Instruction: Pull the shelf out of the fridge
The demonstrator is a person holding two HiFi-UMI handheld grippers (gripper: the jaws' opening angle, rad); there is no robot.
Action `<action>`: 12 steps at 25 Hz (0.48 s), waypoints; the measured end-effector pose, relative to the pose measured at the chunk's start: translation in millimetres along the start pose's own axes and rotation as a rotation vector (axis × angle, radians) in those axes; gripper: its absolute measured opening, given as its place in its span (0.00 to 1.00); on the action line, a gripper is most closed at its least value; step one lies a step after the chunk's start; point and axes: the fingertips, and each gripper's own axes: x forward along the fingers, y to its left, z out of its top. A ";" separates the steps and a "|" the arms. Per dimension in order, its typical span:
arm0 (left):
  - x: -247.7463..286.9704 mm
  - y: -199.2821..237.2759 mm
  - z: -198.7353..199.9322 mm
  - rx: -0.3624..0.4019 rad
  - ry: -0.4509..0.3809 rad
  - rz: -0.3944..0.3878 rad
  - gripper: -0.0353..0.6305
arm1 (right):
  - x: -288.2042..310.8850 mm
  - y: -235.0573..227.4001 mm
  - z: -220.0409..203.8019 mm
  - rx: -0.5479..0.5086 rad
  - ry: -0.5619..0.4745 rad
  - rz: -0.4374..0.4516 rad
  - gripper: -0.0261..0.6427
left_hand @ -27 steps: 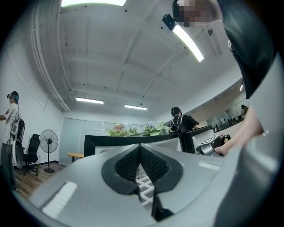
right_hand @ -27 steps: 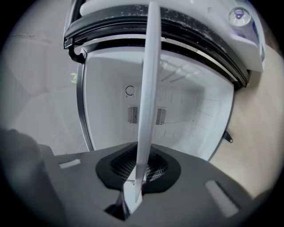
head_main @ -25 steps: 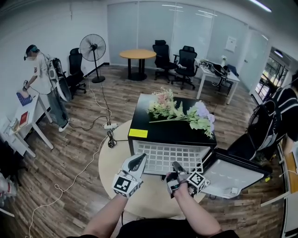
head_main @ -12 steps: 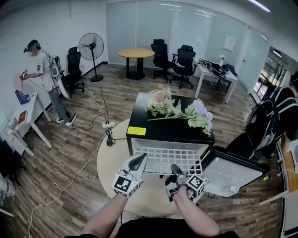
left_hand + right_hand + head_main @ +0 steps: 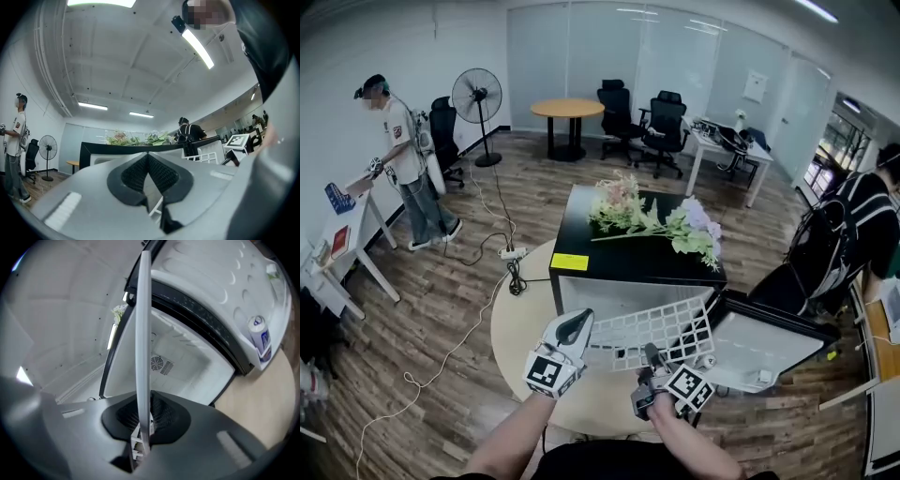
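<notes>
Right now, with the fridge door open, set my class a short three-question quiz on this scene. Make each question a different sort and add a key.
1. True or false: the right gripper is clamped on the near edge of the white shelf.
2. What lies on top of the fridge? A a fan; B flowers; C a can.
3. Fill in: the left gripper holds nothing, and its jaws are ____.
Key: 1 true; 2 B; 3 shut.
</notes>
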 end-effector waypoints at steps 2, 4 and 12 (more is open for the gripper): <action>3.2 -4.3 -1.9 -0.007 -0.001 -0.009 0.05 | -4.1 0.7 4.7 -0.094 -0.004 -0.017 0.09; 5.9 -8.1 -3.9 -0.013 -0.002 -0.016 0.05 | -9.3 0.0 10.0 -0.191 -0.012 -0.036 0.09; 12.3 -11.9 -7.8 -0.025 0.000 -0.024 0.05 | -25.8 1.3 32.0 -0.529 -0.058 -0.093 0.09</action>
